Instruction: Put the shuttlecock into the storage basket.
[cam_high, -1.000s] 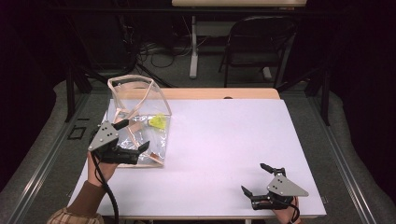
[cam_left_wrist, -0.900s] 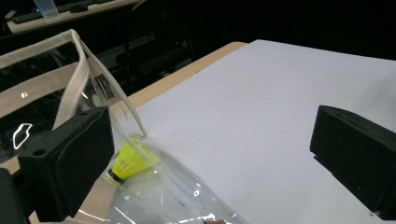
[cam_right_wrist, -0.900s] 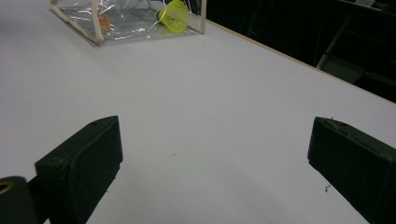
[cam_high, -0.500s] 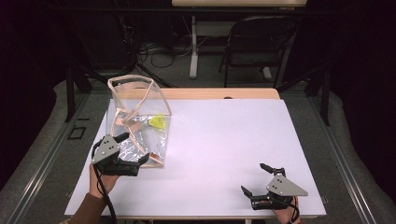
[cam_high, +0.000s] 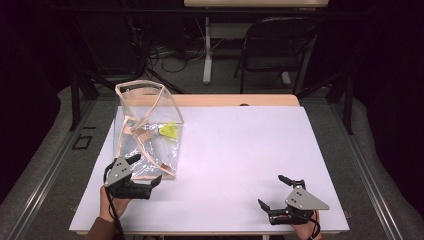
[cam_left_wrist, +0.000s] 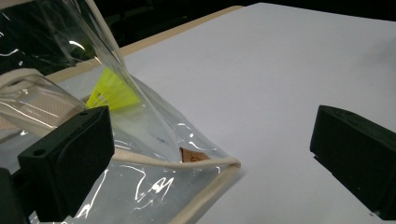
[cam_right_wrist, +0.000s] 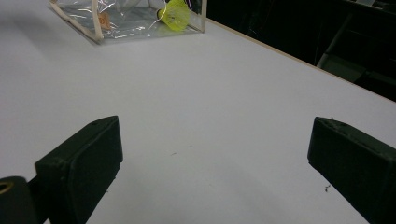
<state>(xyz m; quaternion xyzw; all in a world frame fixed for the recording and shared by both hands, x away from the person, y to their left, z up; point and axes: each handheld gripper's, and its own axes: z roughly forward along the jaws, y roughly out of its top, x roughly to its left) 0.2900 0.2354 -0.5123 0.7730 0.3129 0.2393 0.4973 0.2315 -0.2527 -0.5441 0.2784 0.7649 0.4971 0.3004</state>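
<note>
A clear plastic bag (cam_high: 147, 142) with beige trim stands open at the left of the white table (cam_high: 240, 150). A yellow shuttlecock (cam_high: 170, 131) lies inside it. My left gripper (cam_high: 148, 169) is open at the bag's near corner. In the left gripper view the bag (cam_left_wrist: 154, 186) has its trimmed corner between the jaws of the left gripper (cam_left_wrist: 210, 158), with the shuttlecock (cam_left_wrist: 112, 91) behind. My right gripper (cam_high: 270, 190) is open near the front right edge, holding nothing. The right gripper view has the right gripper (cam_right_wrist: 215, 172) over bare table, with the bag (cam_right_wrist: 116, 18) and shuttlecock (cam_right_wrist: 173, 11) far off.
A small brown tag (cam_left_wrist: 191, 155) sits inside the bag's corner. A wooden strip (cam_high: 235, 100) borders the table's far edge. Beyond it stand a black folding chair (cam_high: 280, 45) and cables on the floor.
My left gripper has drawn back toward the table's near edge, from over the bag to its near corner. The right gripper has stayed put.
</note>
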